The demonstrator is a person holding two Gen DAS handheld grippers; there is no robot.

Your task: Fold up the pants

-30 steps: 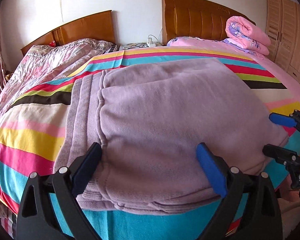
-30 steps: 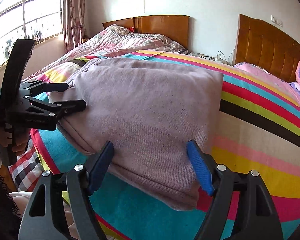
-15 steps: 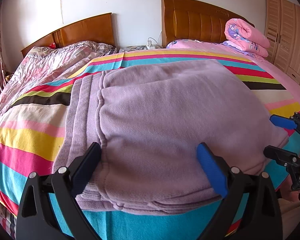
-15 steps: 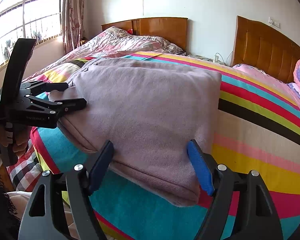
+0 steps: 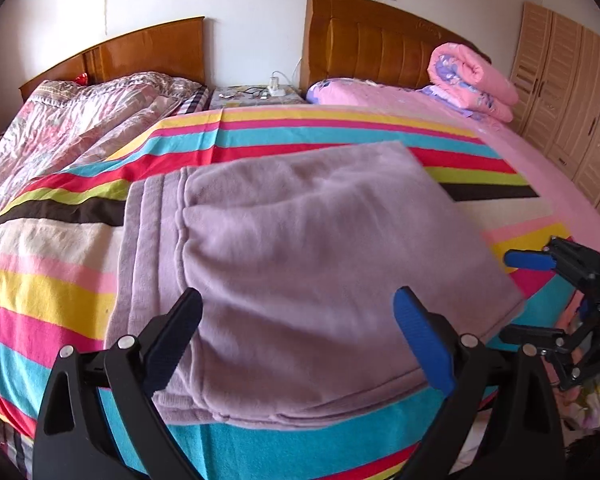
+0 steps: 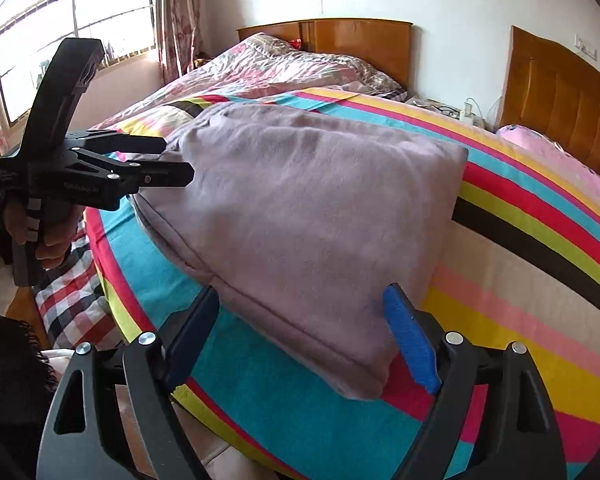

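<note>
The lilac fleece pants (image 5: 300, 248) lie folded into a thick rectangle on the striped bedspread (image 5: 52, 288), waistband to the left; they also show in the right wrist view (image 6: 312, 208). My left gripper (image 5: 300, 328) is open and empty, raised above the fold's near edge; it also shows in the right wrist view (image 6: 172, 160) by the pile's left corner. My right gripper (image 6: 300, 332) is open and empty above the pile's near right corner; it also shows in the left wrist view (image 5: 512, 296), just off that corner.
Two wooden headboards (image 5: 380, 44) stand at the far wall with a nightstand (image 5: 256, 94) between them. A rolled pink quilt (image 5: 472, 76) lies at the back right, wardrobe doors (image 5: 572, 96) beyond. A floral duvet (image 5: 72, 128) covers the left bed. A window (image 6: 76, 32) is at left.
Both grippers have pulled back and up from the folded pants, staying open. The pants have not moved.
</note>
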